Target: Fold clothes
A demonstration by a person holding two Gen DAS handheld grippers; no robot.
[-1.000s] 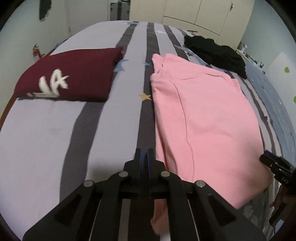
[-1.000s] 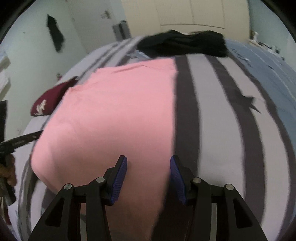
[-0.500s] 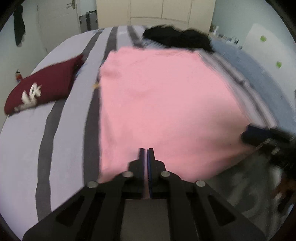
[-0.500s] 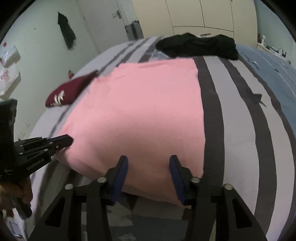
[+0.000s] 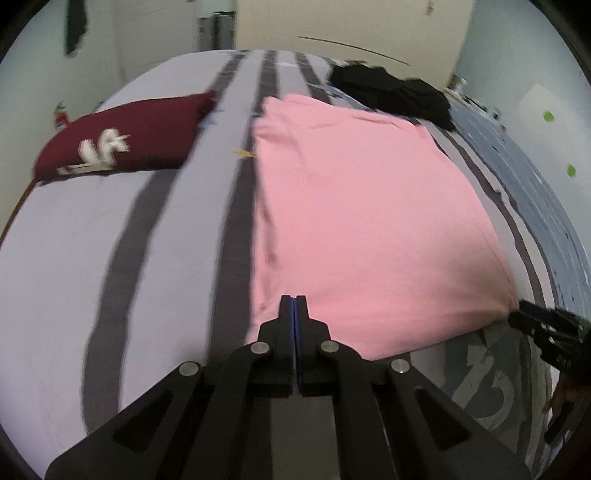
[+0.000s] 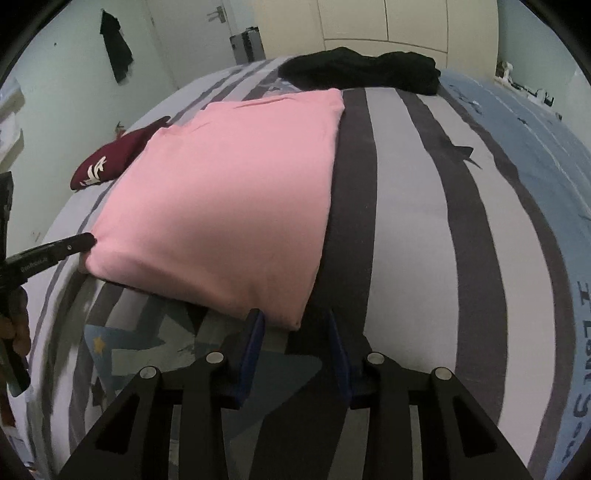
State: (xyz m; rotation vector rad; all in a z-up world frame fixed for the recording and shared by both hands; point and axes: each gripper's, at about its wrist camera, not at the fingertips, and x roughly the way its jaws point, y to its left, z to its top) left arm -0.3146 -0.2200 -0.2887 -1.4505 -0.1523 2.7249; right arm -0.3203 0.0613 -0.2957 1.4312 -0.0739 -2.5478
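Dim, soft indoor light, faint shadows, motion blur in left view, heavy fisheye bending, dark corners

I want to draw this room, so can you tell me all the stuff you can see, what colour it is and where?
pink garment: one, pink, folded flat on the bed's middle
maroon garment: one, dark red with white letters, folded, left of the pink one
black clothes: one heap, black, far end of the bed
bed cover: one, pale lilac with dark grey stripes, blue along the right side
wardrobe: one, cream, behind the bed
metal case: one, silver, by the door
left tongs: shut, at the pink garment's near edge
right tongs: open, at its near corner
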